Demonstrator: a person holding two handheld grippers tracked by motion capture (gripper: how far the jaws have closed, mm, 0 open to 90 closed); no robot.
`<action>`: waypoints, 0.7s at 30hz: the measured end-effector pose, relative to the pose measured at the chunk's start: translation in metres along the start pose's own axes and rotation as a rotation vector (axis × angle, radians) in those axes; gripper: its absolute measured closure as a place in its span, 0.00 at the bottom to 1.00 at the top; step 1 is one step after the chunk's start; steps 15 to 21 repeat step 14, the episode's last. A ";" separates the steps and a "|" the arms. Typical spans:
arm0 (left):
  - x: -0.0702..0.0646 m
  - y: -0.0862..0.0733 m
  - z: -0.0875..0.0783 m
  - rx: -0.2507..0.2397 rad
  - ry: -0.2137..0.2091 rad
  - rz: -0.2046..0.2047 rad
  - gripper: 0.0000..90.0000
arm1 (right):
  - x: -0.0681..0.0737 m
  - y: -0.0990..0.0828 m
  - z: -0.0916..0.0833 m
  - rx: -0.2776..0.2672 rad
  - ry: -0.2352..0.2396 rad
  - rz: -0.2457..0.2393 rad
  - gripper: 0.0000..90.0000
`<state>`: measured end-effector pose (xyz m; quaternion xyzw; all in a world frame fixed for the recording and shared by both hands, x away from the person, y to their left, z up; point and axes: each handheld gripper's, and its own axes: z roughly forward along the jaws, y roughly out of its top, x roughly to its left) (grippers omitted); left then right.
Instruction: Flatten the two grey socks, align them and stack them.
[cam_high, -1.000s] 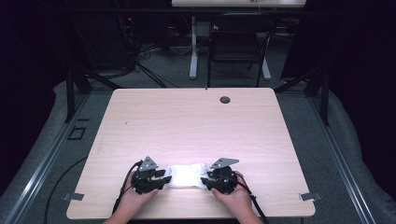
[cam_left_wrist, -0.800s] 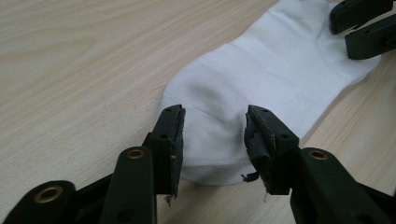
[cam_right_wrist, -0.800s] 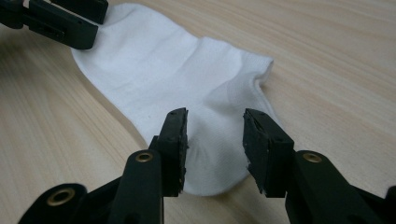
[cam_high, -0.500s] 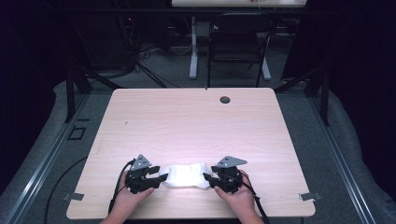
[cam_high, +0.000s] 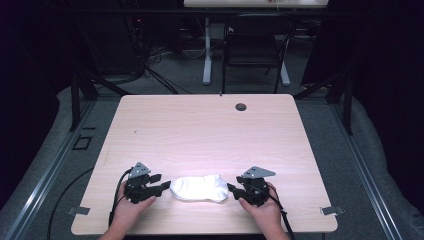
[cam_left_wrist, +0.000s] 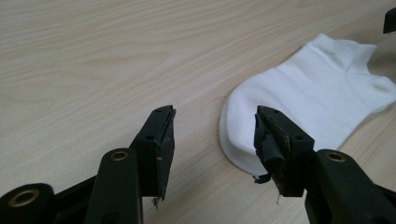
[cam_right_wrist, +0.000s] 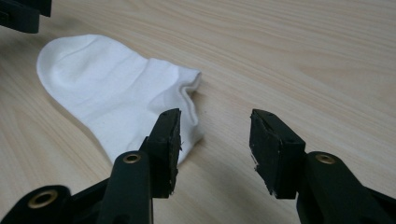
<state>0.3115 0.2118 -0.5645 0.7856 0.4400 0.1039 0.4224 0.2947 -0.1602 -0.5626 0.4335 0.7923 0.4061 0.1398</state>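
Observation:
A white ankle sock (cam_high: 199, 188) lies flat on the wooden table (cam_high: 210, 135), near the front edge. My left gripper (cam_high: 162, 186) rests just left of its toe end, a small gap between them. My right gripper (cam_high: 232, 189) sits just right of the cuff end. In the left gripper view the sock (cam_left_wrist: 317, 93) lies right of the left gripper (cam_left_wrist: 215, 116). In the right gripper view the sock (cam_right_wrist: 112, 88) lies left of the right gripper (cam_right_wrist: 215, 119). Both pairs of jaws have just been opening and stand open, with bare wood between them.
A dark round grommet (cam_high: 241, 106) sits near the table's far edge. A black chair (cam_high: 257, 45) and a desk leg (cam_high: 207, 50) stand beyond the table. Cables trail from both grippers off the front edge.
Both grippers let go of the sock's ends and drew outward, away from each other. Their jaws opened wider. The sock now lies free between them.

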 end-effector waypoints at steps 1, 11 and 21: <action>0.000 0.000 0.000 0.000 0.000 -0.002 0.54 | -0.002 -0.001 0.000 -0.001 -0.002 0.003 0.59; 0.005 0.000 0.000 -0.012 0.040 0.001 0.53 | -0.012 -0.006 0.000 -0.012 -0.045 0.035 0.58; 0.006 0.000 -0.001 -0.015 0.050 -0.001 0.52 | -0.015 -0.007 -0.002 -0.024 -0.058 0.034 0.58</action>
